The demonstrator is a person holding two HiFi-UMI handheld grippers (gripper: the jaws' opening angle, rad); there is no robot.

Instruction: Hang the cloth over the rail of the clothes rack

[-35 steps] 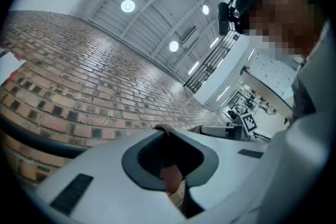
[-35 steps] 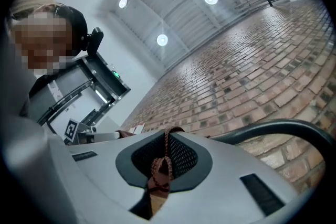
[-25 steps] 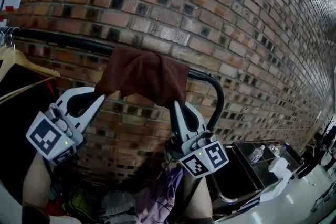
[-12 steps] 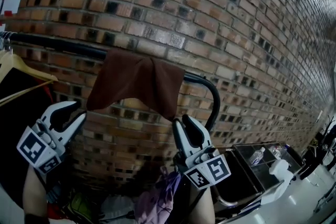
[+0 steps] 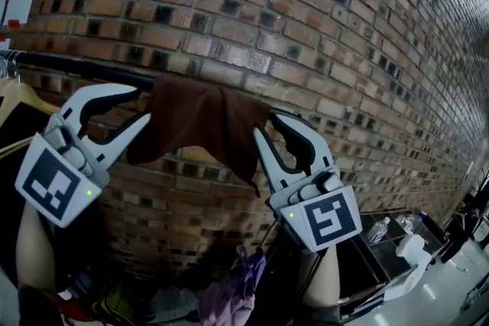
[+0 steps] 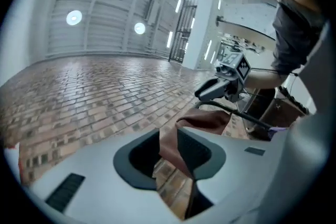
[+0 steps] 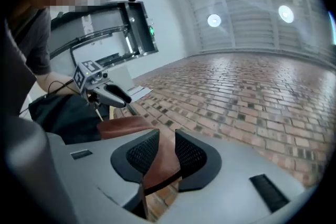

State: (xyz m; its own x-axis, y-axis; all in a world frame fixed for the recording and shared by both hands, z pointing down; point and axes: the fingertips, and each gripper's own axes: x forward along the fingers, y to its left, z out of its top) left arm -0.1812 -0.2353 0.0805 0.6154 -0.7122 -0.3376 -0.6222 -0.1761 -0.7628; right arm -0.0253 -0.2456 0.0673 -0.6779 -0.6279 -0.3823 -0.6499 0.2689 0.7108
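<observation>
Left gripper (image 5: 141,104) and right gripper (image 5: 265,124) both had their jaws spread, pinching nothing, one at each side of the brown cloth (image 5: 202,114). That cloth was draped over the black rail (image 5: 84,66) in front of the brick wall (image 5: 306,27), so the hanging looked basically done. Maybe evening out the bunched middle was left.
</observation>
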